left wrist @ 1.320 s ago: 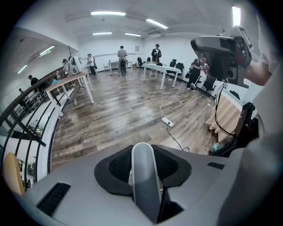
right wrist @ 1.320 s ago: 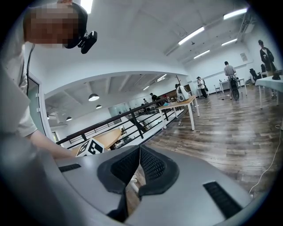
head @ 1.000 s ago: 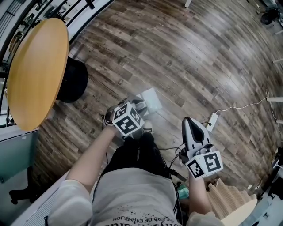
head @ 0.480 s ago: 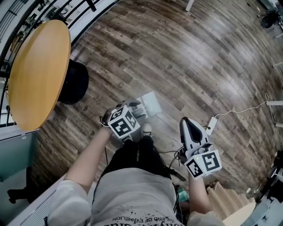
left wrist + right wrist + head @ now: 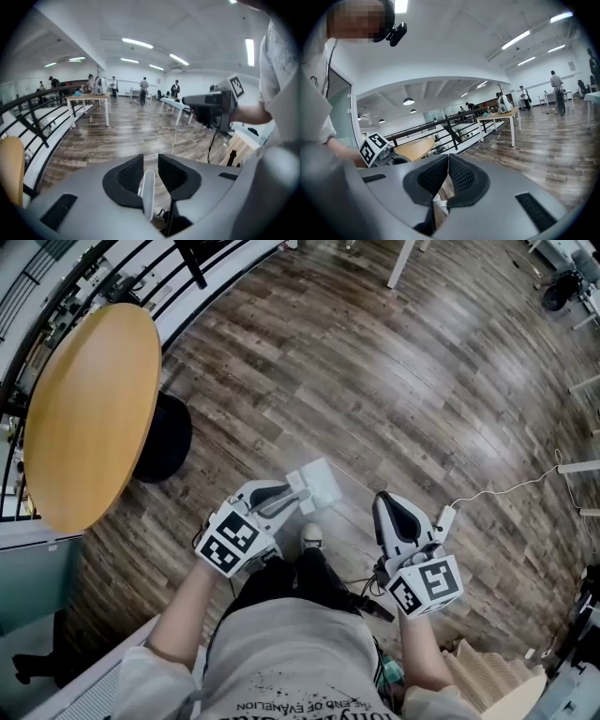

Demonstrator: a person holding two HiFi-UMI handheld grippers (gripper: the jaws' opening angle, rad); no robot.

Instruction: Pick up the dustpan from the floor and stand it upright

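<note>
The wooden floor (image 5: 412, 381) lies open ahead and to the right, with bare planks running far out. On the left, the round table (image 5: 89, 413) on its black base (image 5: 171, 435) narrows the way, and behind it a black railing (image 5: 122, 282) marks the floor's edge. A white table leg (image 5: 401, 263) stands at the far side.

My left gripper (image 5: 150, 164) has jaws set narrow. They have just been closing, and the dustpan's white handle (image 5: 148, 192) stands between the pads, gripped. The dustpan (image 5: 316, 481) hangs from it just ahead of my shoe (image 5: 311, 537), near the middle of the floor. Whether its pan touches the planks I cannot tell.

My right gripper (image 5: 448, 159) hovers well apart to the right, its jaws closed tip to tip. A small white bit shows low in their gap, and I cannot tell what it is.

A thin white cable (image 5: 506, 486) snakes across the floor from a white plug (image 5: 447, 515) just beside my right gripper. A ribbed cardboard piece (image 5: 478, 657) lies behind it. Far off, long tables (image 5: 89, 98) and people (image 5: 144, 86) stand across the hall.

My shirt's print (image 5: 291, 706) reads in part "END OF". The rest is unclear.
</note>
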